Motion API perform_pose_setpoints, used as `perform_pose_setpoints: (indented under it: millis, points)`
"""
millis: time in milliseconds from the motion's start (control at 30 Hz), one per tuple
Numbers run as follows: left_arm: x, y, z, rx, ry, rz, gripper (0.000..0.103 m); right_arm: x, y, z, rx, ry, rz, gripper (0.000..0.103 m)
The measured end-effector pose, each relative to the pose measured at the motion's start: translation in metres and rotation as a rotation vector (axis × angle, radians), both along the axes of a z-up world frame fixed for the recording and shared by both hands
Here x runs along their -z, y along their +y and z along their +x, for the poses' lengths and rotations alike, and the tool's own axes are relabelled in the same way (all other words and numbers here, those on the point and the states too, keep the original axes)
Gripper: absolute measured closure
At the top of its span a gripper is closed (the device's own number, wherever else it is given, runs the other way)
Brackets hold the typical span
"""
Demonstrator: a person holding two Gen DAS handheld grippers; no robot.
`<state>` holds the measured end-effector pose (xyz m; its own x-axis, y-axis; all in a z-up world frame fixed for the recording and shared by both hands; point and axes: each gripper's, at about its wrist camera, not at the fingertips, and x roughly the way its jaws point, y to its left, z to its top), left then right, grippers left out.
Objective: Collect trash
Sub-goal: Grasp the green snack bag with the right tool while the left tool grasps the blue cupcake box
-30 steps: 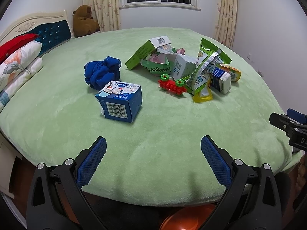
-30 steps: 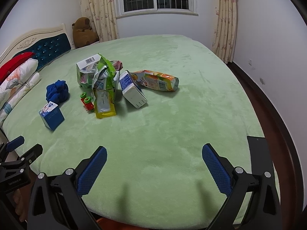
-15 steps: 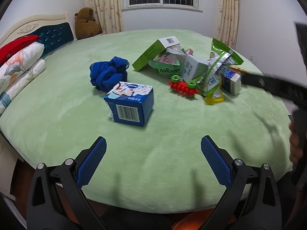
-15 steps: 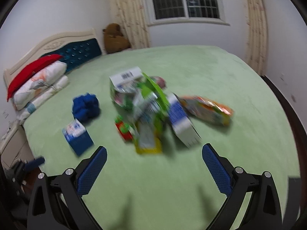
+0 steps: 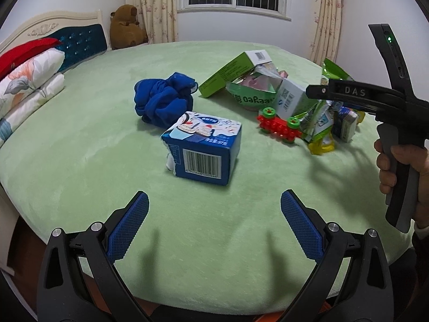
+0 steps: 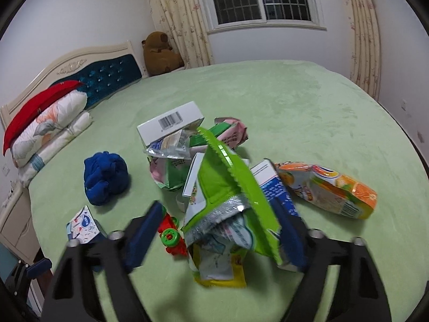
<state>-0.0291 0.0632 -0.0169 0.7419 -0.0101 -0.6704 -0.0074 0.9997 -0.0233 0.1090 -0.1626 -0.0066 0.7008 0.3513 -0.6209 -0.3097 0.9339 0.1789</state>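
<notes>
Right gripper [image 6: 217, 230] now low over trash pile [image 6: 214, 182], frame centre; a second ago we saw pile far up frame. Jaws spread wide, straddling green foil bag [image 6: 230, 196], gripping nothing. Orange snack bag [image 6: 329, 187] at right of frame, apart from the jaws.

Left gripper [image 5: 214, 212] closer in too: blue milk carton [image 5: 201, 147] bigger, mid-frame, ahead of wide-open empty jaws. Blue cloth [image 5: 163, 99] just behind carton. Right hand [image 5: 402, 166] now in at right edge; we see its tool over pile on bed [image 5: 80, 147].
</notes>
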Motion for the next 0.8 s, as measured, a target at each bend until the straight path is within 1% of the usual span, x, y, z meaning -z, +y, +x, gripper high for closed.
perform_pose_setpoints:
  millis: [33, 167, 333, 433, 533, 567, 667, 767, 800]
  points:
    - [0.001, 0.002, 0.001, -0.001, 0.003, -0.006, 0.007, 0.002, 0.001, 0.001, -0.006, 0.010, 0.000, 0.054]
    - [0.005, 0.007, 0.004, -0.007, 0.008, -0.023, 0.007, 0.001, -0.003, -0.007, -0.011, -0.007, 0.028, 0.060]
    - [0.010, 0.018, 0.015, 0.001, -0.005, -0.051, 0.007, -0.018, -0.019, -0.041, -0.021, -0.055, 0.089, 0.060]
    - [0.014, 0.029, 0.026, 0.011, 0.000, -0.092, 0.007, -0.028, -0.028, -0.064, -0.021, -0.087, 0.099, 0.060]
    - [0.017, 0.039, 0.039, 0.024, 0.008, -0.128, 0.007, -0.032, -0.036, -0.081, -0.022, -0.098, 0.105, 0.060]
    - [0.017, 0.040, 0.043, 0.026, 0.009, -0.129, 0.007, -0.033, -0.038, -0.086, -0.022, -0.097, 0.106, 0.060]
    - [0.015, 0.037, 0.052, 0.055, -0.005, -0.096, 0.007, -0.031, -0.042, -0.095, -0.018, -0.092, 0.106, 0.060]
    - [0.015, 0.024, 0.063, 0.103, -0.016, -0.025, 0.007, -0.027, -0.042, -0.100, -0.012, -0.082, 0.097, 0.060]
    - [0.016, 0.022, 0.066, 0.111, -0.013, -0.015, 0.007, -0.025, -0.042, -0.101, -0.012, -0.079, 0.093, 0.060]
